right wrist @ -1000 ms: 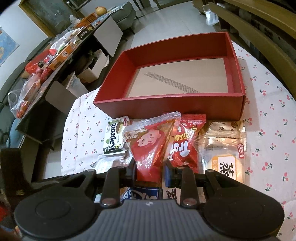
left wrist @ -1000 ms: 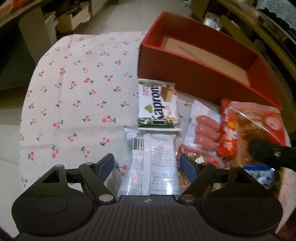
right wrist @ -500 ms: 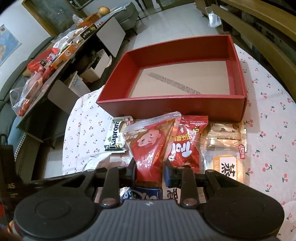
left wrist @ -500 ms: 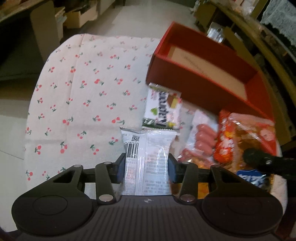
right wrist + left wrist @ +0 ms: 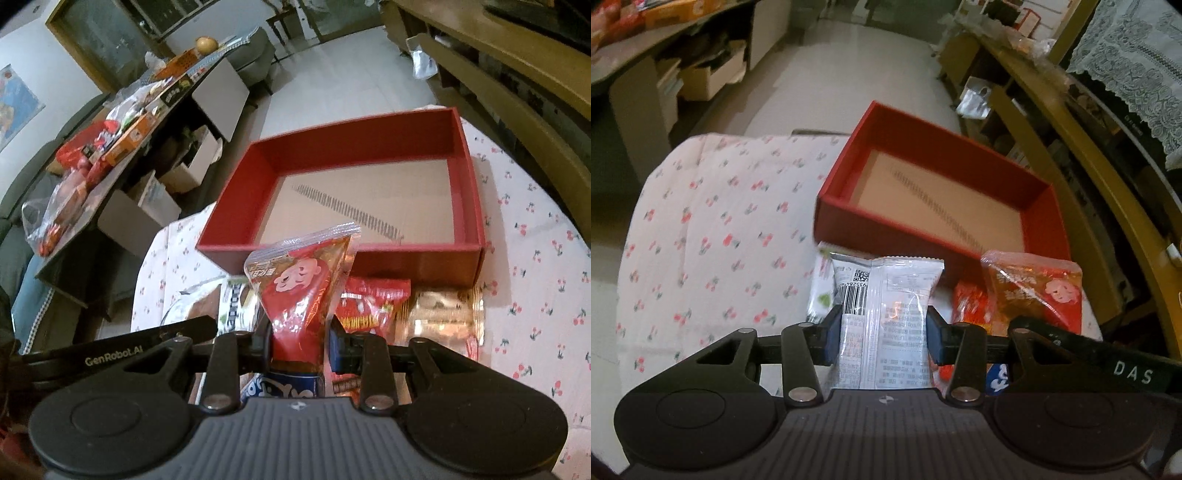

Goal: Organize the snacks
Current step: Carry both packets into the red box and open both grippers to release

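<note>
While the right claw (image 5: 298, 343) pinches a red pouch (image 5: 301, 291), the left claw (image 5: 882, 338) clamps a white packet (image 5: 886, 317).

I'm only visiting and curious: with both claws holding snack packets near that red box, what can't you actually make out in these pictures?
- Left wrist view: the white packet in the left claw covers most of the green-and-white packet behind it.
- Left wrist view: the cherry-print cloth is blurred.
- Right wrist view: the red cartoon-face packet in the right claw and the claw body hide most of the blue packet.
- Both views: small print on the packets is unreadable.
</note>
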Demonstrator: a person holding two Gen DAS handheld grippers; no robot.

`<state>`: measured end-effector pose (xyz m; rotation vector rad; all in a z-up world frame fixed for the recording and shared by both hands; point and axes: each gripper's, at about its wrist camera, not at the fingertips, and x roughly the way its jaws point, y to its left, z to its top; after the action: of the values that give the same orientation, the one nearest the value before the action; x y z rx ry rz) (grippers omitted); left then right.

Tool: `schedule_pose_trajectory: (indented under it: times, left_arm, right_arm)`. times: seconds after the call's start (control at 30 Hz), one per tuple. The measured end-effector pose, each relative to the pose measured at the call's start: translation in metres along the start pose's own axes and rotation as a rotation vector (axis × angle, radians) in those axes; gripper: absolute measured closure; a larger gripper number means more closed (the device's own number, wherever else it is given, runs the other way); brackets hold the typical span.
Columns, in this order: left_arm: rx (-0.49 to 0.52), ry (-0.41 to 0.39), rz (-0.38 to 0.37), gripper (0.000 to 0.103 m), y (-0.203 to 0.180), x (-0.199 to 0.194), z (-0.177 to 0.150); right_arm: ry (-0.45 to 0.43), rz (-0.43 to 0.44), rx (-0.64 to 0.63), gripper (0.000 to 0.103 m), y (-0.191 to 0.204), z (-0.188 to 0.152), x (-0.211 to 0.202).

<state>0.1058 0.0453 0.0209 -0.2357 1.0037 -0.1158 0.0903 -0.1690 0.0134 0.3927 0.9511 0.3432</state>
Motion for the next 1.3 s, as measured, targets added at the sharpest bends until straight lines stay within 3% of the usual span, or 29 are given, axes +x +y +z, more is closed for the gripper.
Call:
schedule_pose_trajectory:
  times: [0.7, 1.3]
  left_arm:
    - [0.056, -0.069, -0.043, 0.05, -0.039, 0.033, 0.07]
    - [0.084, -0.07, 0.011, 0.05, -0.045, 0.088, 0.104]
  right_arm:
    - [-0.115, -0.023, 0.079, 0.067, -0.011, 0.072, 0.018]
    - [-0.082, -0.096, 0.063, 0.066, -0.029, 0.114, 0.08]
